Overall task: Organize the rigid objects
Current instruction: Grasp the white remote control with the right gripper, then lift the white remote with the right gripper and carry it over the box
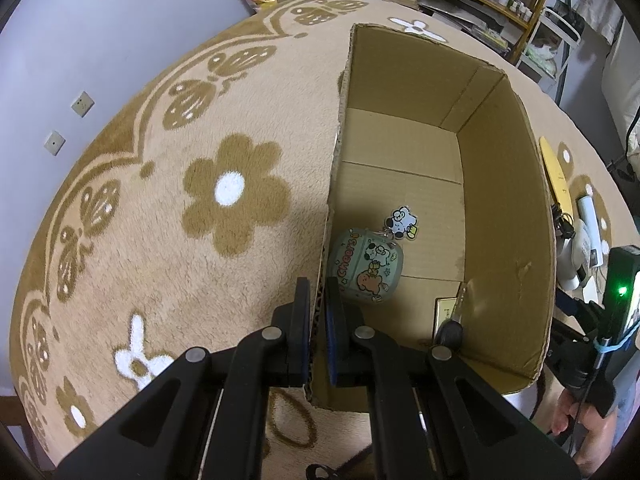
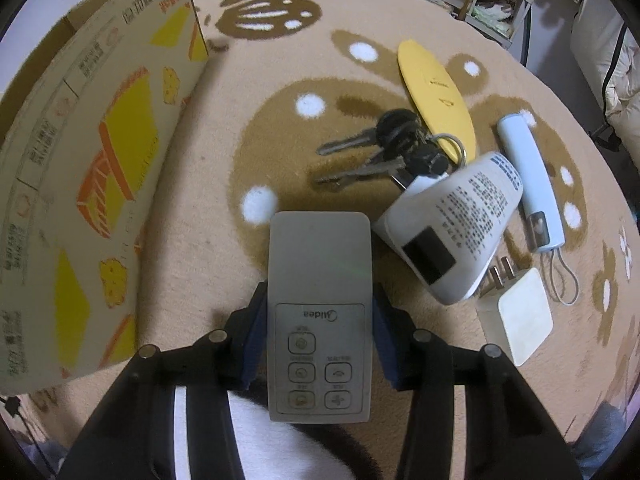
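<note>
Right gripper [image 2: 320, 344] clamps a grey remote [image 2: 320, 312] between its blue pads, just beside the cardboard box [image 2: 100, 184], while the left gripper [image 1: 319, 320] pinches the box wall to steady it. Inside the box already lie a green earbud case [image 1: 362, 268], a key [image 1: 452, 328] and a card [image 1: 444, 310]. Outside the box on the rug [image 2: 224, 152] wait a bunch of keys [image 2: 384, 148], a yellow board [image 2: 436, 92], a white tube [image 2: 456, 228], a charger plug [image 2: 516, 316] and a slim white device [image 2: 528, 184], so roughly a third seems done.
</note>
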